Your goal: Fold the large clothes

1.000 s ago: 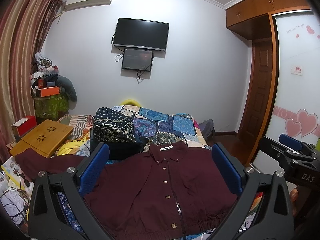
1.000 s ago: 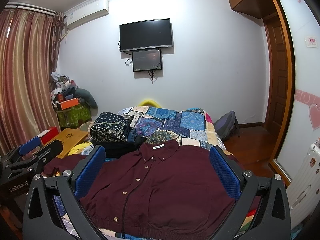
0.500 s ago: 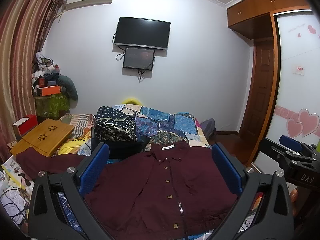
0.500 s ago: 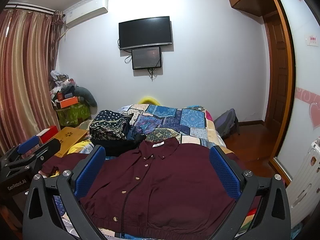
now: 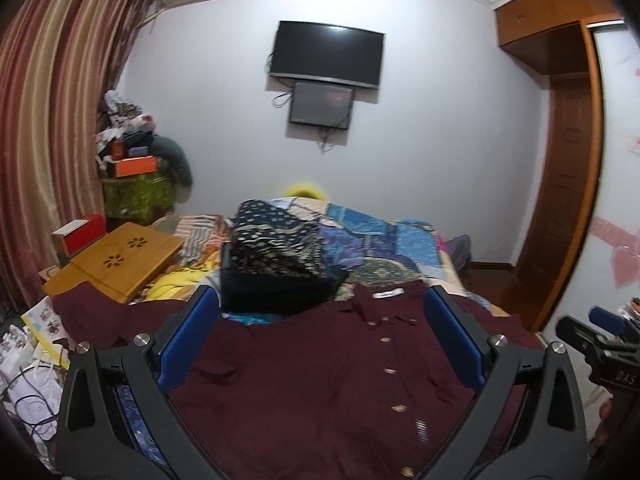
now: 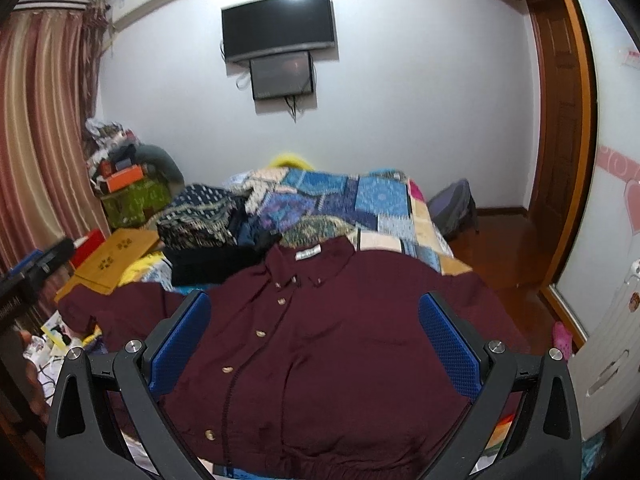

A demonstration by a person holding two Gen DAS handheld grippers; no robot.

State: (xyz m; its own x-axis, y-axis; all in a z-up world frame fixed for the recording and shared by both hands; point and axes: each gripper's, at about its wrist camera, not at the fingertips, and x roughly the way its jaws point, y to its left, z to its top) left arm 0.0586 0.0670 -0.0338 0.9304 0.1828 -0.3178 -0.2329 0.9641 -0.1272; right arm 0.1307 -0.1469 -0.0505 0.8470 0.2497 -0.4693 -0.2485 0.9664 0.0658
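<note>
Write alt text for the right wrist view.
A maroon shirt lies spread flat, buttoned, on a patchwork bed, framed by the open right gripper and its blue fingers. A TV hangs on the far wall.

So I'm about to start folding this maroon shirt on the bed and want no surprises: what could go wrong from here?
The shirt's left sleeve lies over toward the wooden lap desk and floor clutter, so it may snag or drag things. The pile of dark clothes sits right beside the collar and could get caught in a fold. Both grippers, left and right, are open and hold nothing.
</note>
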